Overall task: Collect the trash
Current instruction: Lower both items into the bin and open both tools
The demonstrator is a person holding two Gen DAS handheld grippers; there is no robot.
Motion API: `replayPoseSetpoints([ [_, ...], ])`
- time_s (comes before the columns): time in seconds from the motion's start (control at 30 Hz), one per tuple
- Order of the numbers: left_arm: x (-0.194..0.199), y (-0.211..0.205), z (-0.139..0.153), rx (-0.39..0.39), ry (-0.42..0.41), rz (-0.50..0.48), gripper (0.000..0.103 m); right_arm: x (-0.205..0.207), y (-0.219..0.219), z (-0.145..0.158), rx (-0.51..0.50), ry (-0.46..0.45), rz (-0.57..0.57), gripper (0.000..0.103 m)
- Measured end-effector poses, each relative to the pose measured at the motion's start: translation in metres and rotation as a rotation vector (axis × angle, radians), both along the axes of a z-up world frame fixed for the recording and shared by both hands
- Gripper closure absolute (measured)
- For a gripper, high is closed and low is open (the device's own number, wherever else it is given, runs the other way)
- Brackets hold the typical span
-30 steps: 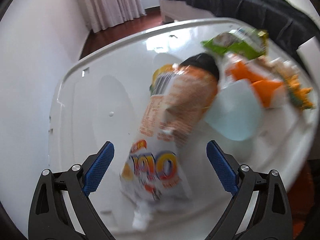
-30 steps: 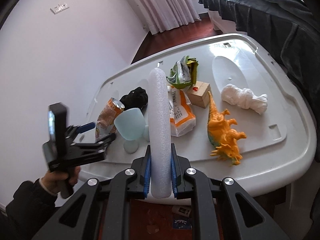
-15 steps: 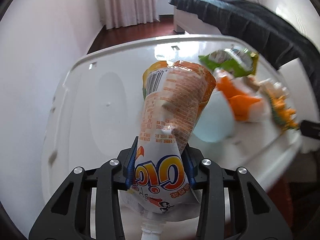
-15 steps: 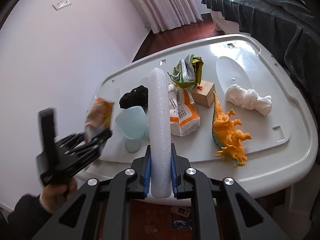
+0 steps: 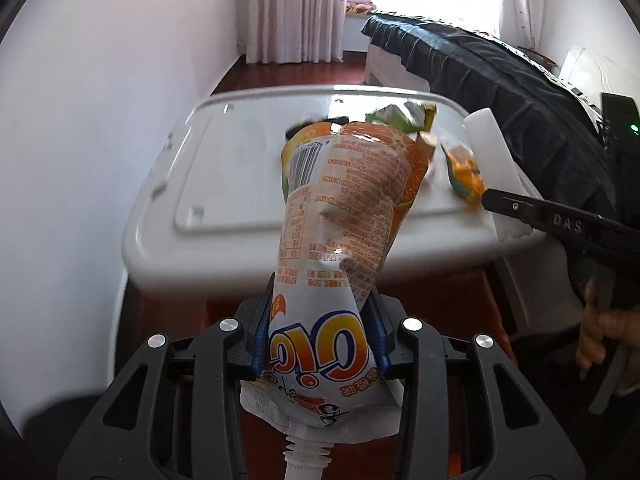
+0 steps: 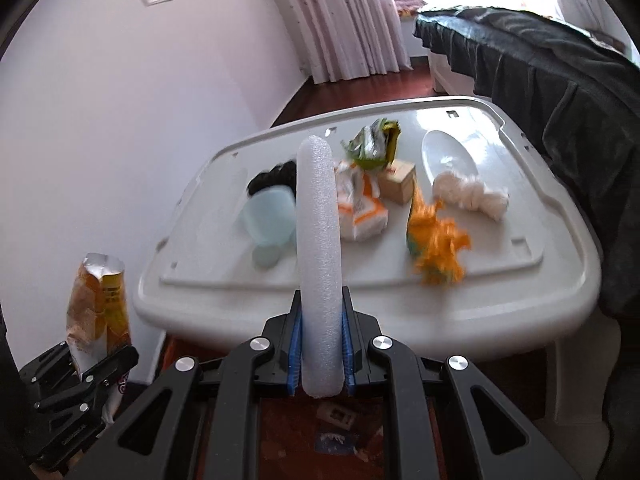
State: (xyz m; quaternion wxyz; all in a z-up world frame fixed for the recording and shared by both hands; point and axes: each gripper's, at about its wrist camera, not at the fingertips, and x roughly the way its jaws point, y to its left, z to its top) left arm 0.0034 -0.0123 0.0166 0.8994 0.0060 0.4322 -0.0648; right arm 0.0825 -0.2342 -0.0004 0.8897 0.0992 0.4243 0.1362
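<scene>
Lifted clear of the tray (image 5: 224, 236) since a second ago, the pouch (image 5: 344, 216) now hangs in the air in front of the tray's near edge, clamped between the blue pads of the left gripper (image 5: 320, 344), its spout pointing down toward the camera. From the right wrist, the same pouch (image 6: 98, 308) shows low at left, off the tray (image 6: 480, 304). Right gripper (image 6: 322, 354) is closed on a white foam tube (image 6: 319, 248) that stands up along its fingers. On the tray lie a black cloth (image 6: 272, 178), a pale blue cup (image 6: 269, 216), a white-and-orange bag (image 6: 360, 208), a green wrapper (image 6: 374, 144), a small box (image 6: 398, 182), an orange dinosaur (image 6: 436, 240) and a white cloth (image 6: 472, 196).
</scene>
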Motion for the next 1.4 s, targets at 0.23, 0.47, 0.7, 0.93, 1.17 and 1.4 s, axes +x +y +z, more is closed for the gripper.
replayPoseSetpoints([
  [0.23, -0.039, 0.009, -0.055, -0.018, 0.091, 0.042, 0.065, -0.092, 0.016, -0.044, -0.035, 0.053, 0.024, 0.087],
  [0.47, -0.045, 0.008, -0.1, -0.035, 0.229, 0.013, 0.065, -0.12, 0.036, -0.087, -0.09, 0.169, 0.016, 0.087],
  [0.7, -0.045, 0.008, -0.108, -0.026, 0.238, 0.015, 0.065, -0.113, 0.045, -0.097, -0.076, 0.212, 0.028, 0.087],
  [0.93, -0.041, 0.006, -0.109, -0.024, 0.249, 0.014, 0.065, -0.111, 0.043, -0.102, -0.065, 0.231, 0.018, 0.086],
  [1.17, -0.039, 0.004, -0.117, 0.028, 0.289, 0.044, 0.014, -0.107, 0.035, -0.107, -0.082, 0.254, -0.033, 0.028],
  [1.4, -0.037, 0.008, -0.122, 0.019, 0.303, 0.071, 0.013, -0.108, 0.018, -0.102, -0.049, 0.22, -0.122, 0.028],
])
